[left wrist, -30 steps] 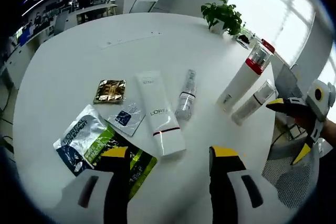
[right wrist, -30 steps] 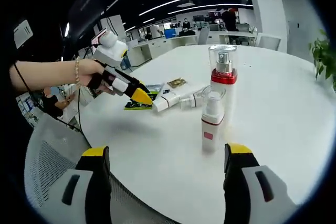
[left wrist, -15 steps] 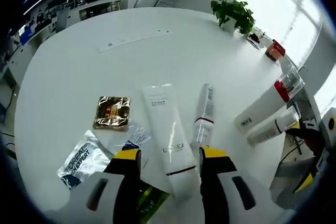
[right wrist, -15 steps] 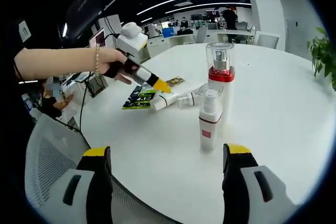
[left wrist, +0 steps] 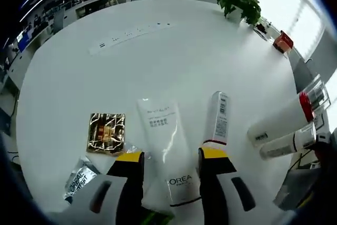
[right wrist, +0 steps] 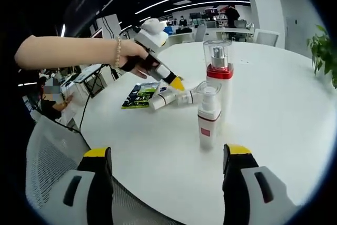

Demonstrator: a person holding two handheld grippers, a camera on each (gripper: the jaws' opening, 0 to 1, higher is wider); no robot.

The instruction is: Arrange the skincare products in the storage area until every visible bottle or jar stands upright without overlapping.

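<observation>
The left gripper has descended, jaws open astride the lying white tube; right gripper gapes empty.

the left gripper points forward and down, its yellow-tipped fingers set a moderate gap apart; in the right gripper view a bare forearm with a bracelet holds it outstretched; the right gripper hangs low, fingers spread wide, grasping nothing

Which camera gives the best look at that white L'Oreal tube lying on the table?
The left gripper view: the white tube lies flat between its tool's tips, label readable. In the right gripper view the tube is small, far off and partly hidden by the left tool.
</observation>
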